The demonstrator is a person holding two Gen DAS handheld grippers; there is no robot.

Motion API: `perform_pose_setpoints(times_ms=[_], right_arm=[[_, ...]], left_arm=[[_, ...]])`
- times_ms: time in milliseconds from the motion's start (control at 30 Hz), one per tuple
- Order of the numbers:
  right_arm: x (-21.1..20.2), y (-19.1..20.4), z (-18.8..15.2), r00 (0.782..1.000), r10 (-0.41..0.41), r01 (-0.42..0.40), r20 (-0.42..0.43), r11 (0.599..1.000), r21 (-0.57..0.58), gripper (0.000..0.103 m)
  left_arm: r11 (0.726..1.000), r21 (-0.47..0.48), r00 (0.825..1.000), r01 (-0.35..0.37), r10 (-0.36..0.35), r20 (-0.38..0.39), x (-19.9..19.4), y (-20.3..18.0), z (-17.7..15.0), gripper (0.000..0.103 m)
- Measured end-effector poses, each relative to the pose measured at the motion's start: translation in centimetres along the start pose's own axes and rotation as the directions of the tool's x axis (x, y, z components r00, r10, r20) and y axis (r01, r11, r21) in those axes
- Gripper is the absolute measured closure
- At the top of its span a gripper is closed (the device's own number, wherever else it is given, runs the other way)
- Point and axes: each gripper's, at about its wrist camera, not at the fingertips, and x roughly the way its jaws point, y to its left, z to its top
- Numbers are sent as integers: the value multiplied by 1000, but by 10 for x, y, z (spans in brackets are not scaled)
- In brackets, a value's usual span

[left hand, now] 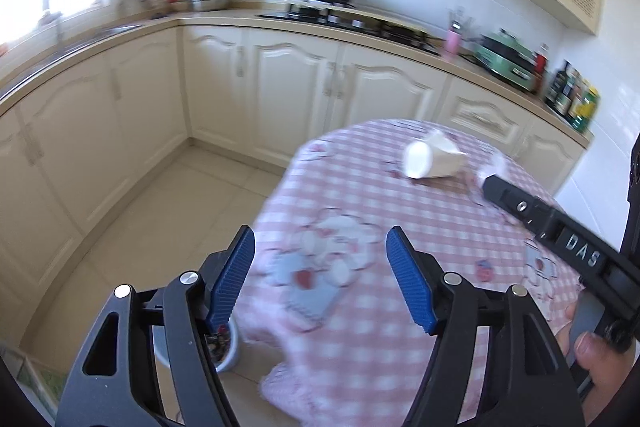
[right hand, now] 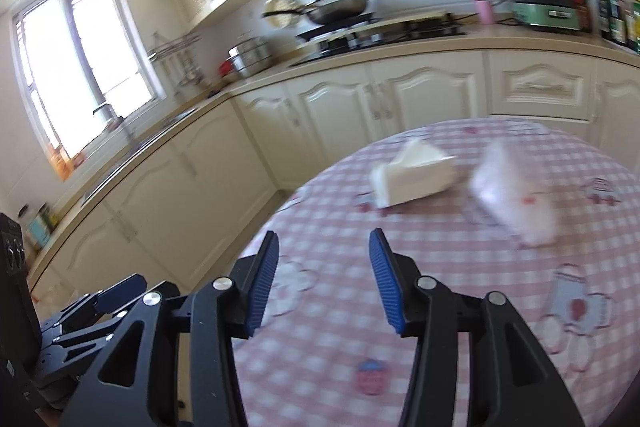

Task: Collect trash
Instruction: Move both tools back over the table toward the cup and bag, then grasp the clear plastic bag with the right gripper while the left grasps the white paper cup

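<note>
Two grippers, left gripper [left hand: 320, 279] and right gripper [right hand: 324, 279], released, hold nothing. White box [right hand: 412, 179] and crumpled wrapper [right hand: 516, 195] near table's [right hand: 440, 307] far edge.

You see a pink-and-white checked tablecloth [right hand: 460, 267], a white tissue box [right hand: 412, 179], cream cabinets [left hand: 288, 83] and blue gripper pads [left hand: 234, 275].

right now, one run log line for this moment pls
stage: approach | left gripper: open, empty | right gripper: open, empty | white box: on checked tablecloth | clear bag: beside box, blurred
</note>
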Motion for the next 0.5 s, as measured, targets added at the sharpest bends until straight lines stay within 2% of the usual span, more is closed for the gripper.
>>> perform_pose_setpoints(times_ms=[100,233,400,500], right_arm=[[-12,-40,5,996,-86,84,28,995,43,51],[-14,-81,3,983,-182,180,21,981,78,46],[9,-102,4,974,-226,227,-28,973,50,44],[27,-109,10,966,-255,255,-51,967,-4,43]], left_arm=[[998,33,999,45,-44,-20,13,-28,2,37],[995,73,997,73,-70,-36,30,-59,7,35],[989,105,993,107,-101,-65,54,-87,13,34],[987,118,992,111,-102,-78,68,-97,19,33]])
